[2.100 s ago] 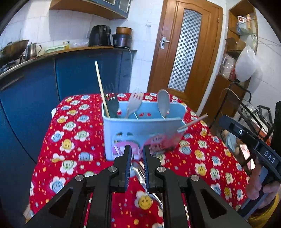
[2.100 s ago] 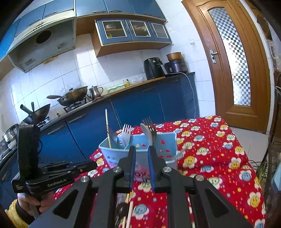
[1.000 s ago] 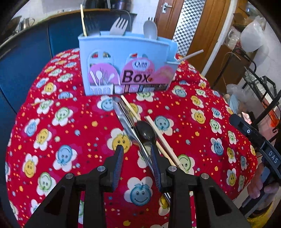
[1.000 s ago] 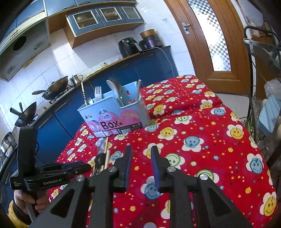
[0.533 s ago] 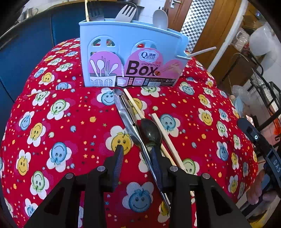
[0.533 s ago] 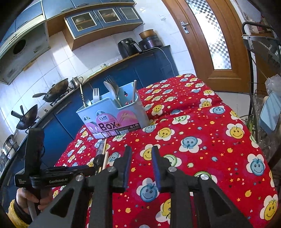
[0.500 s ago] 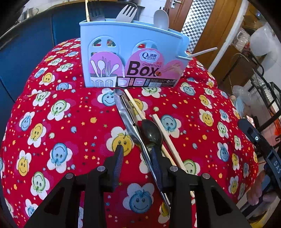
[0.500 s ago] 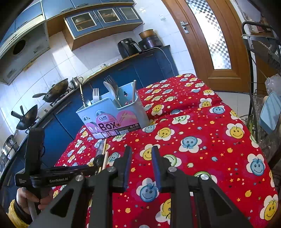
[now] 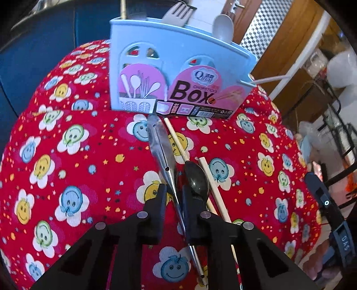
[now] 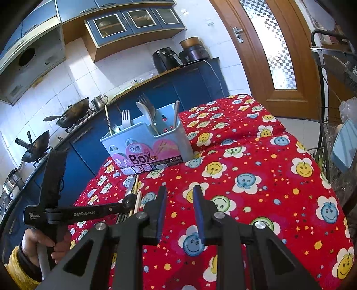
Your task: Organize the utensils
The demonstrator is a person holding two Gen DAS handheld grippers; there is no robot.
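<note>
Jaws of the left gripper (image 9: 172,195), low in the centre of the left wrist view, have just been closing and now stand narrow around the thin steel knife (image 9: 164,156), whose blade runs up the frame toward the box; whether the pads actually press the metal cannot be told. Just right of the right-hand finger lies a dark spoon (image 9: 196,178), bowl upward in the frame, and right of that two pale chopsticks (image 9: 213,185), one partly under the spoon. All rest on the red smiley-flower tablecloth (image 9: 67,169). At upper centre stands the light blue utensil box (image 9: 178,73), labelled "Box", touching the knife's far tip and holding a grey fork (image 9: 178,12) and a grey spoon (image 9: 223,25). Jaws of the right gripper (image 10: 179,196), at lower centre of the right wrist view, stand a little apart with nothing between them, hovering over bare cloth. At lower left of that view a hand (image 10: 33,243) in a yellow cuff grips the left tool's handle. Blue kitchen cabinets (image 10: 156,93) and a wooden door (image 10: 279,44) fill the upper frame.
</note>
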